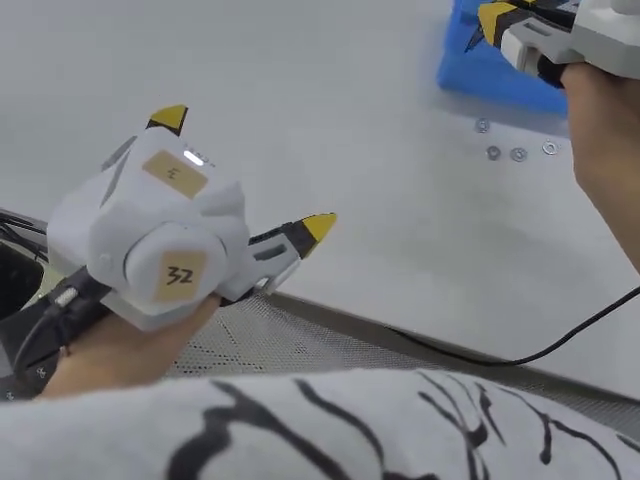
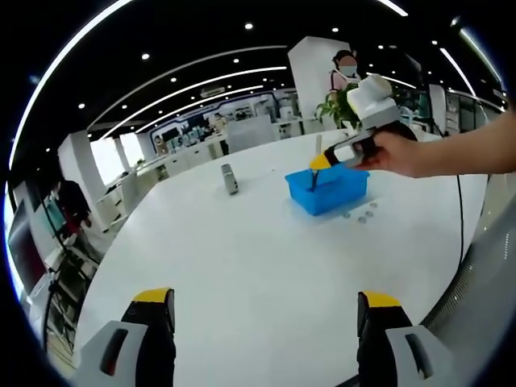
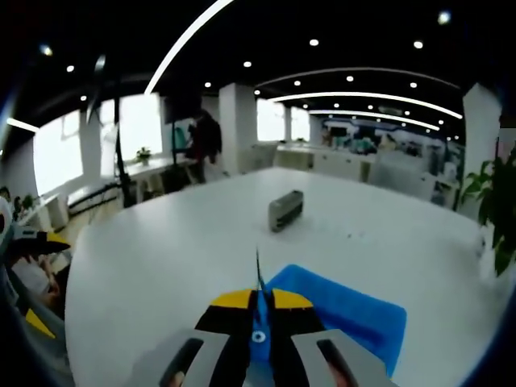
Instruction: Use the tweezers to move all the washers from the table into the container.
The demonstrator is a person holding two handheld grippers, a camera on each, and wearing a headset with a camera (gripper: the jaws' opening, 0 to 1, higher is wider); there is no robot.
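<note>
White worktop in an open-plan office carries everything I'm working with. Four washers lie loose on it, just beside the blue container at its 5 o'clock in my head view, so each carry should be short. The tweezers are pinched between the right gripper's fingers, which are closed tight on them, with the tips pointing out over the container. I read that as the drop-off end of a run, though the tips are too fine for me to tell whether a washer sits in them. The left gripper hovers at 8 o'clock near the worktop's edge, fingers wide and empty, well apart from the washers, which leaves the working lane free. A small grey box stands beyond the container, at 11 o'clock in the right gripper view.
</note>
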